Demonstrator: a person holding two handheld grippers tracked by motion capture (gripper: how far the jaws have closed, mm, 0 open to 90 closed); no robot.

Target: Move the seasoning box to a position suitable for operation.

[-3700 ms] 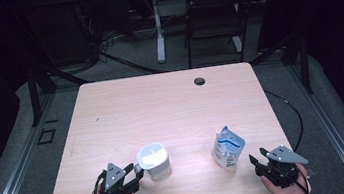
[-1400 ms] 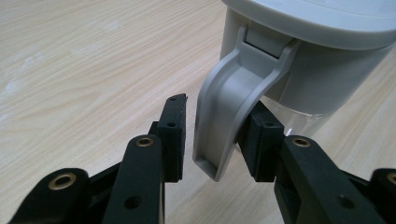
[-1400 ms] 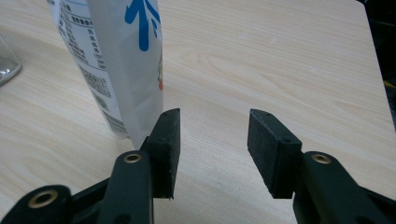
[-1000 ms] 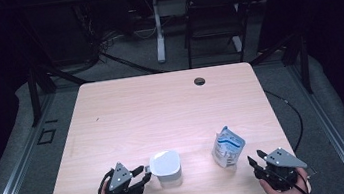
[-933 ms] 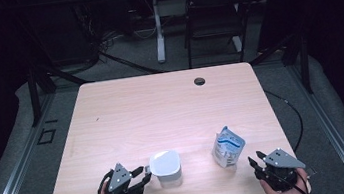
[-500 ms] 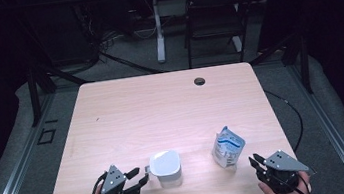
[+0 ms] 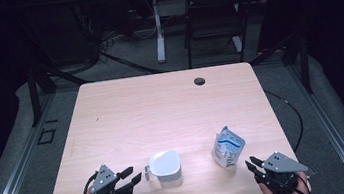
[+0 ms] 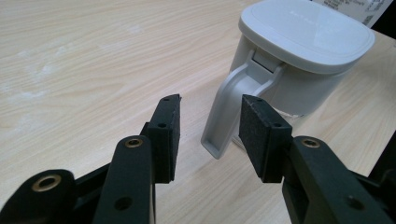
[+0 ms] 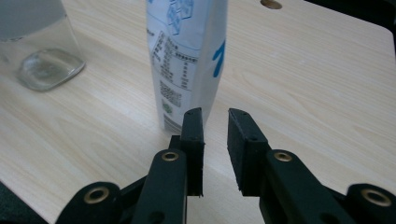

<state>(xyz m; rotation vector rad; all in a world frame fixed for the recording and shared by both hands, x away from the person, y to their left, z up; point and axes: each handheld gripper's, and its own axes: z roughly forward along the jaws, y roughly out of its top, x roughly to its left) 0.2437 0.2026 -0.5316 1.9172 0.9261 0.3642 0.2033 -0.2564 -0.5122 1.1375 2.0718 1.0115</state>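
My left claw (image 7: 129,178) stands spread, its jaws having just narrowed a little, nothing between the pads. The lidded white container (image 7: 165,168) sits just beyond on the surface (image 7: 161,108), handle (image 8: 226,112) toward me. I judge I should centre the handle between both pads before closing. The blue-and-white pouch (image 7: 227,146) stands upright to the right. My right claw (image 7: 252,166) is apart, empty, just short of it.
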